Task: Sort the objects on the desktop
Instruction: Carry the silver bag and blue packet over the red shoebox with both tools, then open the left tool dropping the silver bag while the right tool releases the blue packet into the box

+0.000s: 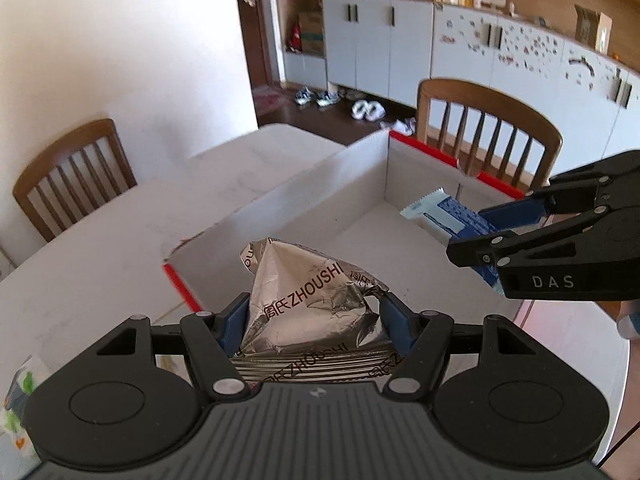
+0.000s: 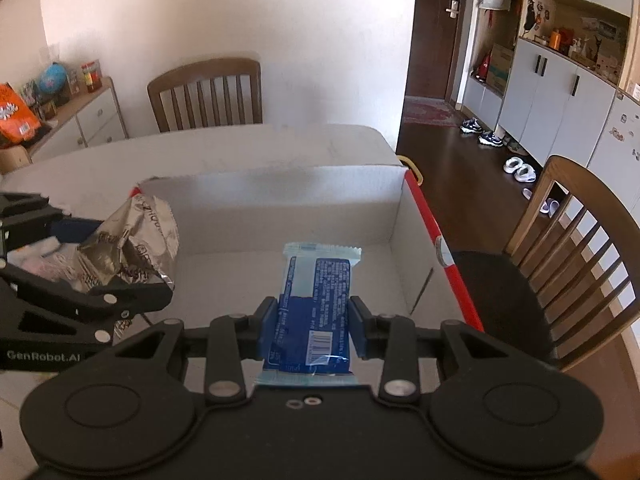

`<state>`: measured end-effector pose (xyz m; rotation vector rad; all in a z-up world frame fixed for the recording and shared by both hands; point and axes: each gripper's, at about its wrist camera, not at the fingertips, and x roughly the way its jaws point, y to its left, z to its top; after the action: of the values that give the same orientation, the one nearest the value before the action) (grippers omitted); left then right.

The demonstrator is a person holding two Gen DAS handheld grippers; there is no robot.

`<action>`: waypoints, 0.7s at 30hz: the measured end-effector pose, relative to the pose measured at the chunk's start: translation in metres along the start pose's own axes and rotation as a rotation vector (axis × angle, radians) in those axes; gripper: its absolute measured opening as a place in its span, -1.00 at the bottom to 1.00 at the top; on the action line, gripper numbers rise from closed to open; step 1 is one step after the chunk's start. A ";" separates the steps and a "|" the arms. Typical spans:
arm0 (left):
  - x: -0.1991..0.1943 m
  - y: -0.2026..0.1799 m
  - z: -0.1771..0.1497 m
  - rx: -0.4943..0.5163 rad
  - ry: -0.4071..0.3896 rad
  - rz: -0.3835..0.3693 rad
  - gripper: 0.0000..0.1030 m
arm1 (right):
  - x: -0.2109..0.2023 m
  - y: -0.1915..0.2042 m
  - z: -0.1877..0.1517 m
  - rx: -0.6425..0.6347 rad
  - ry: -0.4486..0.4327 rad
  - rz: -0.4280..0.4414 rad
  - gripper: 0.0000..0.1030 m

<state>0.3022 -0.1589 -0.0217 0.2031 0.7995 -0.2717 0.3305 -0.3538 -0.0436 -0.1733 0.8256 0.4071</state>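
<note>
My left gripper (image 1: 314, 314) is shut on a crumpled silver foil snack bag (image 1: 308, 296), held over the near left corner of a white cardboard box with red edges (image 1: 348, 184). In the right wrist view that silver bag (image 2: 136, 244) hangs at the left in the left gripper (image 2: 120, 276). My right gripper (image 2: 314, 322) is shut on a blue and white snack packet (image 2: 316, 300), held above the box's white floor (image 2: 352, 216). In the left wrist view the blue packet (image 1: 444, 212) sticks out of the right gripper (image 1: 496, 226) over the box's right side.
The box sits on a white table (image 1: 100, 240). Wooden chairs stand at the table's far left (image 1: 72, 176) and behind the box (image 1: 488, 128); another chair (image 2: 580, 248) is right of the box. A colourful wrapper (image 1: 16, 400) lies at the table's near left.
</note>
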 end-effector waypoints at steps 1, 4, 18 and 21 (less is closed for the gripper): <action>0.006 -0.001 0.002 0.010 0.017 -0.005 0.33 | 0.003 -0.001 0.000 -0.008 0.007 -0.004 -0.29; 0.021 -0.005 0.008 0.035 0.061 -0.014 0.33 | 0.013 -0.005 -0.001 -0.038 0.031 0.002 -0.29; 0.076 -0.008 0.018 0.095 0.229 -0.038 0.23 | 0.063 -0.026 -0.002 -0.061 0.201 0.029 -0.29; 0.079 -0.008 0.016 0.089 0.241 -0.034 0.23 | 0.069 -0.025 -0.004 -0.067 0.226 0.026 -0.29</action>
<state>0.3638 -0.1836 -0.0690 0.3099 1.0308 -0.3191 0.3799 -0.3587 -0.0981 -0.2745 1.0378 0.4449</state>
